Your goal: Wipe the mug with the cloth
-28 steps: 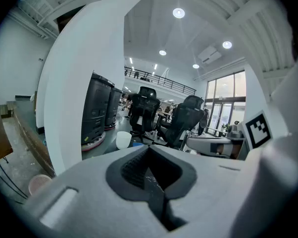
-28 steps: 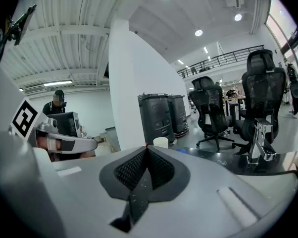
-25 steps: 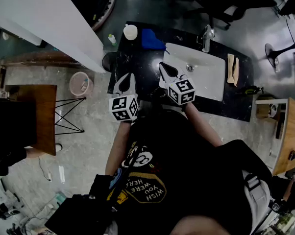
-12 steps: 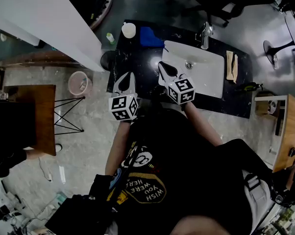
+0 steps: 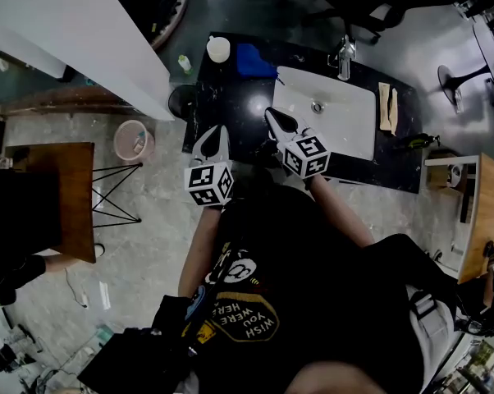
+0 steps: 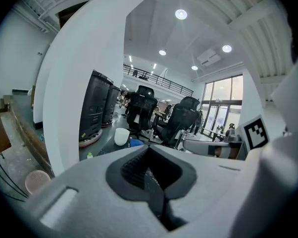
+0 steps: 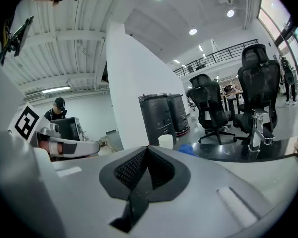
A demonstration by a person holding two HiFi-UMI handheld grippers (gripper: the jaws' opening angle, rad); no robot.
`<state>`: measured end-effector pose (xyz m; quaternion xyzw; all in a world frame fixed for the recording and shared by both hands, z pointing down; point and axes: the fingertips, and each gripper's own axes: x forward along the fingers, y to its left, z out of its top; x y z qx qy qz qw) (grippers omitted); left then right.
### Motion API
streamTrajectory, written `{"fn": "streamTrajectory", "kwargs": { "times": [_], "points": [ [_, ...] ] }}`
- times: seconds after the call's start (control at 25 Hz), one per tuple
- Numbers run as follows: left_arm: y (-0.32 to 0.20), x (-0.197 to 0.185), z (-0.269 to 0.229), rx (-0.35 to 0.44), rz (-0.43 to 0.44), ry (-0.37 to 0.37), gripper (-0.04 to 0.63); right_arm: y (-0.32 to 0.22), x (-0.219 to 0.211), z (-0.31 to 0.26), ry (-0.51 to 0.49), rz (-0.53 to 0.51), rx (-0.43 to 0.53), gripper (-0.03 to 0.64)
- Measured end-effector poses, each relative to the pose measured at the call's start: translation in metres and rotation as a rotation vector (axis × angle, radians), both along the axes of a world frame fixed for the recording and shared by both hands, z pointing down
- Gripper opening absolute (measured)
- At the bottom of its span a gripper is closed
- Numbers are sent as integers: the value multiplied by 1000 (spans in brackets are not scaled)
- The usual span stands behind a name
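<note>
A white mug [image 5: 218,49] stands at the far left corner of the black counter [image 5: 230,105], with a blue cloth [image 5: 252,60] lying right beside it. Both show small in the left gripper view, mug [image 6: 121,136] and cloth [image 6: 135,143], and in the right gripper view, mug [image 7: 165,141] and cloth [image 7: 187,148]. My left gripper [image 5: 216,131] hovers over the counter's near left edge, shut and empty. Near the sink's left rim, my right gripper [image 5: 273,115] is also shut with nothing in it. Both grippers are well short of the mug and cloth.
A white sink [image 5: 333,117] with a faucet [image 5: 343,56] fills the counter's right half; a tan object [image 5: 388,112] lies past it. A small bottle [image 5: 185,62] stands left of the mug. A white wall [image 5: 75,31], a pink bin [image 5: 132,140] and a wooden table [image 5: 66,195] are at the left.
</note>
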<state>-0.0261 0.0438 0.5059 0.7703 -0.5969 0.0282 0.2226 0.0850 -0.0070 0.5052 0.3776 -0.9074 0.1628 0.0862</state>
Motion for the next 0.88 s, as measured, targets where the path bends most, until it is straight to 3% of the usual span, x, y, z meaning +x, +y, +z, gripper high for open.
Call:
{"fn": "streamTrajectory", "kwargs": {
  "times": [0.32,0.56,0.88],
  "points": [
    [3,3,-1,5,73,36,3,20,-9,13,78,15,-24,3],
    [7,13,18,-37,108,74,3,37,-6,38,128,8,-86,3],
    [-20,8,21,-47,96,45,3,-5,-17,43,77,-14,-107,3]
  ]
}}
